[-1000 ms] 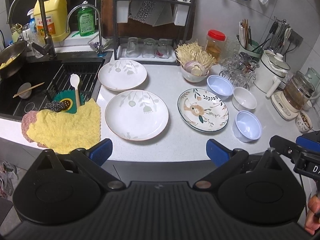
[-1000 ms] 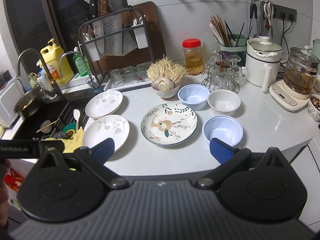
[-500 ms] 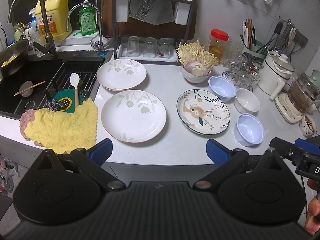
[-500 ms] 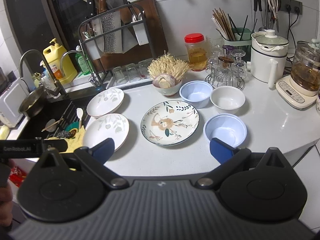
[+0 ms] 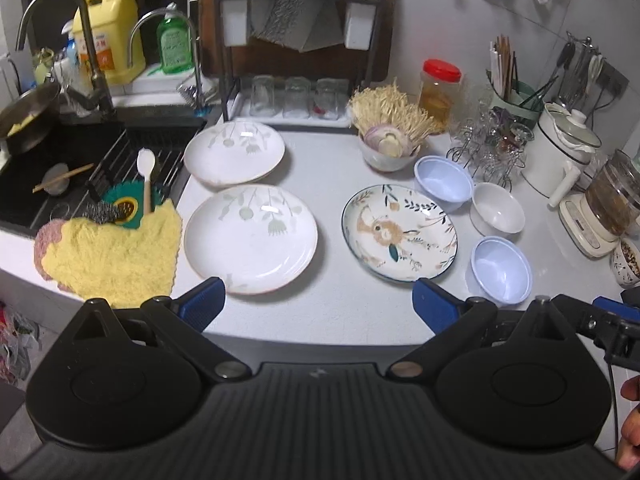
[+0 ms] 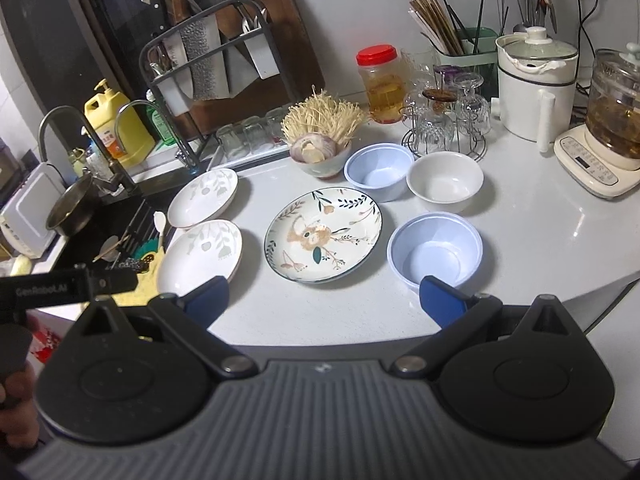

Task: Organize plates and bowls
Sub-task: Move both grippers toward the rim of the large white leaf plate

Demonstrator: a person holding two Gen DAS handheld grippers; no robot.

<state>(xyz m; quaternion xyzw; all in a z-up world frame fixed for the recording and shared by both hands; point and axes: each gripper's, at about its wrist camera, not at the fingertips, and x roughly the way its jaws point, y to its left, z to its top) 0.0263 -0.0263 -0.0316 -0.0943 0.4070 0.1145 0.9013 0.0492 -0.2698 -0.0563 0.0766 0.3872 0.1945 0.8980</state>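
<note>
On the white counter lie two white leaf-print plates, one near (image 5: pixel 251 238) and one far (image 5: pixel 234 152), a rabbit-print plate (image 5: pixel 399 232), two light blue bowls (image 5: pixel 501 270) (image 5: pixel 443 178) and a white bowl (image 5: pixel 497 213). In the right wrist view the rabbit plate (image 6: pixel 323 233) is centre and the near blue bowl (image 6: pixel 435 248) lies just past the right finger. My left gripper (image 5: pixel 318 306) is open and empty, above the counter's front edge before the near white plate. My right gripper (image 6: pixel 323 298) is open and empty, before the rabbit plate.
A sink (image 5: pixel 60 168) with a yellow cloth (image 5: pixel 112 256) on its rim is at left. A bowl of enoki mushrooms (image 5: pixel 388 140), a glass rack (image 5: pixel 490 144), a kettle (image 5: pixel 560 152), a dish rack (image 5: pixel 296 64) and a jar (image 5: pixel 438 88) line the back.
Both grippers have moved forward and closer to the counter; the plates and bowls look larger. Nothing on the counter has moved.
</note>
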